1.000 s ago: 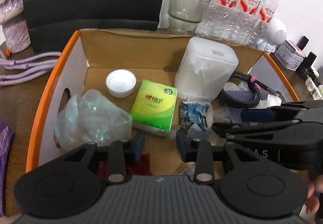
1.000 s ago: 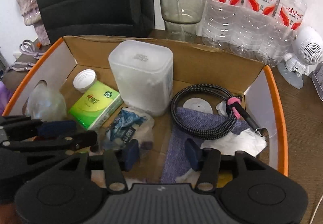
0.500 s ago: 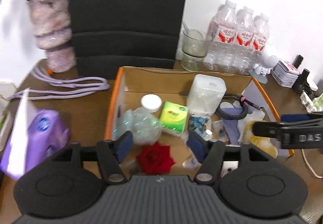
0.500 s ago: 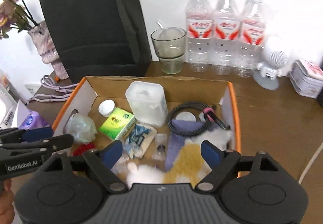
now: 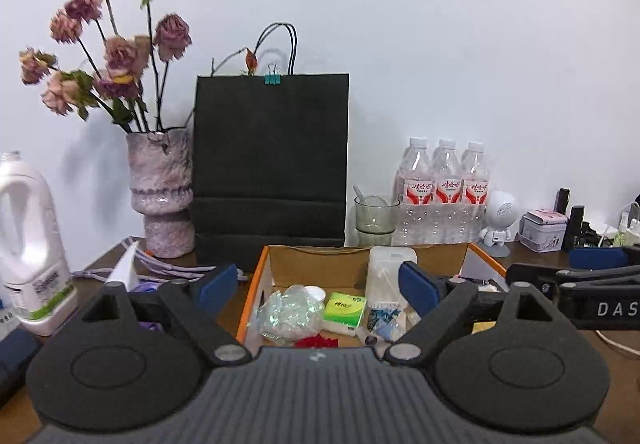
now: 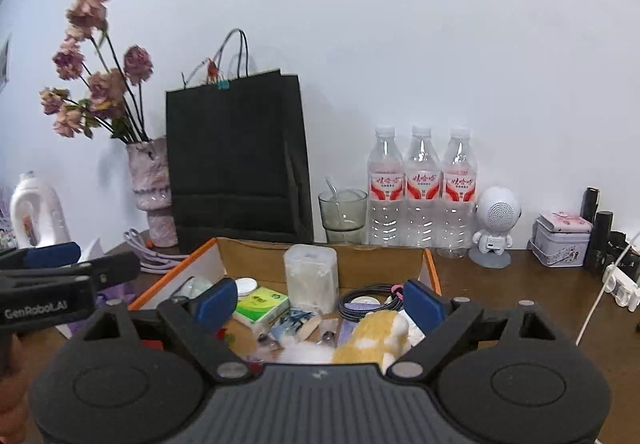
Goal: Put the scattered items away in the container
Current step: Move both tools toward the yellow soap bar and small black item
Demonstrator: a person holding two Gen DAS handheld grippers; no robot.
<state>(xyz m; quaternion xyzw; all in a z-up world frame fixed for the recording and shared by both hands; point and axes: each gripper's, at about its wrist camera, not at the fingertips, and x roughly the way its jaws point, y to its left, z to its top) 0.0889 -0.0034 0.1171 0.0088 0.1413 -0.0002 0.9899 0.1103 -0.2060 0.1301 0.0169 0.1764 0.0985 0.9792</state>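
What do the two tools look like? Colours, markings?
Both tools, left tool and right tool, are matte black: ribbed grey-black body, two round discs, angled fingers with blue pads. Side lettering: "GenRobot.AI" on the left, "DAS" on the right. No cables or sleeves visible.

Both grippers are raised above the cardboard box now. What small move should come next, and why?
Probably swing the left gripper leftward toward the purple packet lying on the table beside the cardboard box. Both grippers are open and hold nothing, and that packet seems still outside the box.

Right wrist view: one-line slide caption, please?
Open right gripper above the filled cardboard box, green tissue pack and coiled black cable inside.
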